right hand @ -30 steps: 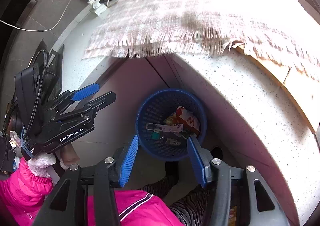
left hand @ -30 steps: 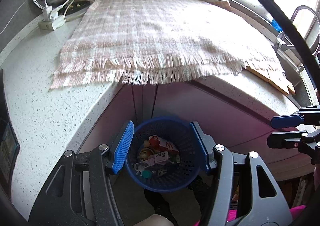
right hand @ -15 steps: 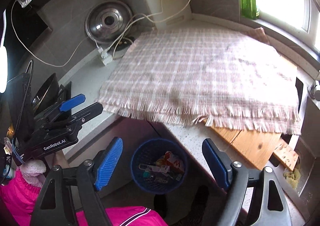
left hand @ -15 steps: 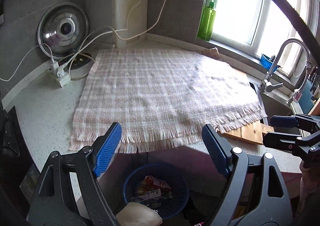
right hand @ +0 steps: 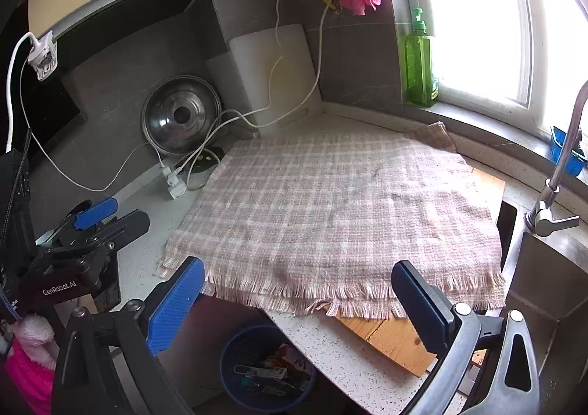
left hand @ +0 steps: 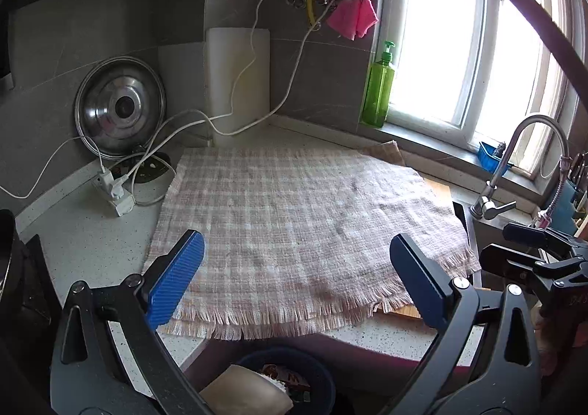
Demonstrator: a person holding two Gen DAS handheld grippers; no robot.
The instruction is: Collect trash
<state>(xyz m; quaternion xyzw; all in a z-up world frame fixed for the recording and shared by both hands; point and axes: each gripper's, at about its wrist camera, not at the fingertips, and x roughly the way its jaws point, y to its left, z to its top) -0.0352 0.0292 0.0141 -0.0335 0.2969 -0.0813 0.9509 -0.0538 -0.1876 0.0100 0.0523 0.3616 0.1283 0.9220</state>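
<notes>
1. Left gripper [left hand: 296, 281]: jaws spread wide, nothing between the blue pads. It hangs over the front edge of the worktop [left hand: 73, 231], aimed at the plaid cloth [left hand: 294, 224]. Also seen from the side in the right wrist view, at the left end of the worktop.
2. Right gripper [right hand: 297, 299]: jaws equally wide, empty. It sits off the front edge, toward the sink [right hand: 544, 290] side.
3. Blue waste basket [right hand: 235, 363]: on the floor below the front edge of the worktop, just under the cloth fringe. Wrappers and small litter lie inside it. Likely parked there so items from the counter travel only a short way down.
4. In the left wrist view a pale, flat object [left hand: 242, 393] covers part of the basket rim; cannot tell what it is.
5. Cloth surface: no loose litter visible on it in either view. It lies flat, front fringe hanging over the edge, its right side resting on a wooden board [right hand: 389, 338].
6. Back corner holds a pot lid [left hand: 119, 108], a white cutting board [left hand: 239, 84] and a power strip [left hand: 114, 192] with cables; the green bottle [left hand: 378, 88] stands on the window sill. None of these reads as trash.
7. Judgement: collection looks near done; open, raised jaws suit scanning for leftovers.
</notes>
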